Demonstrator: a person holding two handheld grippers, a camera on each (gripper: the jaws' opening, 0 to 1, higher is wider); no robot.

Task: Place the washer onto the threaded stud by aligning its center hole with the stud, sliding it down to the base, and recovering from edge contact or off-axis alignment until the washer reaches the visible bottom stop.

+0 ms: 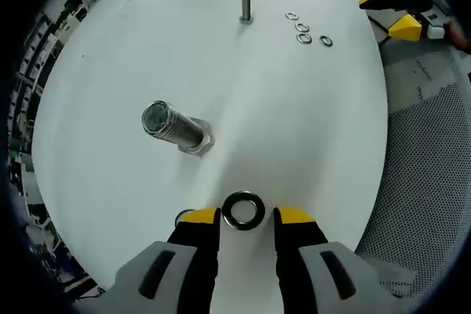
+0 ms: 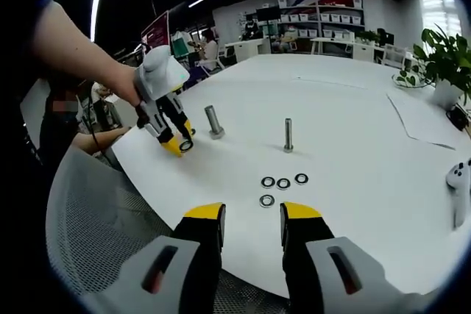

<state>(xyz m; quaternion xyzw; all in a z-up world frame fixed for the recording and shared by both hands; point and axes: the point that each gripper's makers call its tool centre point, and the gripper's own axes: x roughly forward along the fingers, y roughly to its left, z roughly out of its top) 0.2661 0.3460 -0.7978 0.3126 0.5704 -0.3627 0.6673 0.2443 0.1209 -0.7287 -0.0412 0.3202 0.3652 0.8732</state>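
Between my left jaws [image 1: 246, 217] lies a dark washer [image 1: 243, 210], flat on the white table [image 1: 294, 130]; the yellow tips stand on either side of it, and I cannot tell whether they press its rim or only flank it. Just ahead of those jaws and a little to their left stands the thick threaded stud [image 1: 175, 126] on its hex base. Farther ahead is a thinner stud [image 1: 245, 1], with four small washers [image 1: 307, 30] lying to its right.

My right jaws [image 2: 252, 215] are parted and hold nothing, poised over the near edge of the table. Directly ahead of them lie the four small washers [image 2: 282, 185], and beyond those the thinner stud [image 2: 288, 135]. Off to their left, my left gripper [image 2: 179, 145] meets the table beside the thick stud [image 2: 214, 121].
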